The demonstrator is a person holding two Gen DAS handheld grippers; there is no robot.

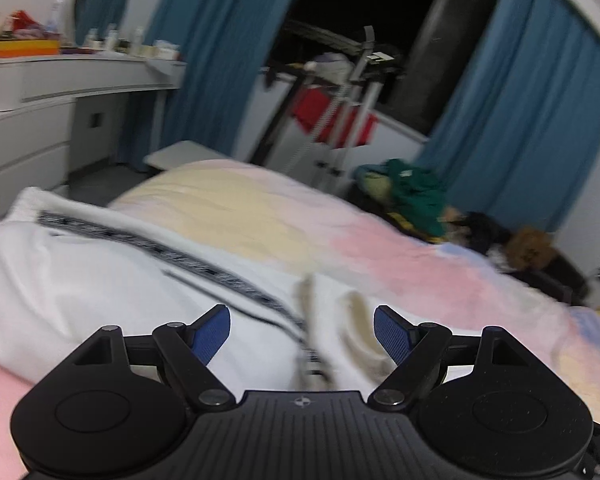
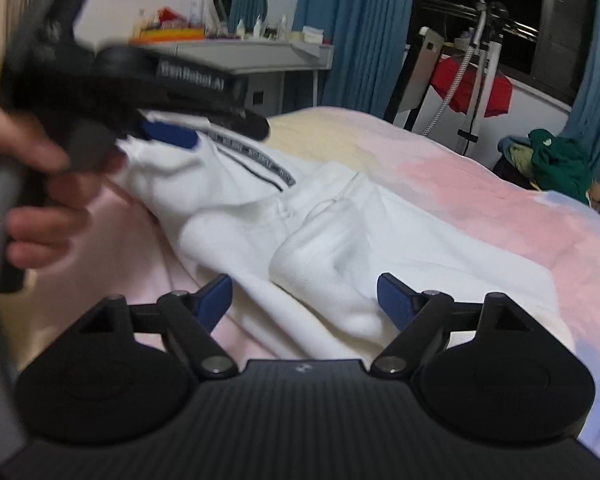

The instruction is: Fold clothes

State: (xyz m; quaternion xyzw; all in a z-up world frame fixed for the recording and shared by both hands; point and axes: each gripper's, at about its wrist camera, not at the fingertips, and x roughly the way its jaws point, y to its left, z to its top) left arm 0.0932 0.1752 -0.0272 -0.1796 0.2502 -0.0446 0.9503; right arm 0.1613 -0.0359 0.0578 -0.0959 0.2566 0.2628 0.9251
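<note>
on my left wrist feed, the left gripper (image 1: 302, 332) stands with its jaws spread wide, nothing between the blue pads (image 1: 212, 334). it hovers low over the white garment (image 1: 112, 280), which lies crumpled on the bed cover (image 1: 340, 232), a pastel sheet of yellow, pink and pale blue patches. a dark patterned stripe (image 1: 148, 240) runs diagonally along the garment toward the gripper. a bunched fold of the cloth rises in line with the gap between the jaws; i cannot tell whether the pads touch it. this feed is motion-blurred.

on my right wrist feed, the right gripper (image 2: 305, 300) is likewise released, jaws apart, empty. the white garment (image 2: 340, 232) spreads ahead of it and below it, with a rounded fold lying in line with the gap between the two fingers. the same striped band (image 2: 256, 162) shows farther back. the left gripper (image 2: 168, 130) appears at upper left, blurred, gripped by the left hand (image 2: 40, 200), its blue pad just above the far part of the garment.

background noted: blue curtains (image 2: 360, 20), a white dresser (image 1: 40, 112) with bottles on top, a stand with red cloth (image 2: 476, 84), and a green clothes pile (image 2: 556, 164) beside the bed.
</note>
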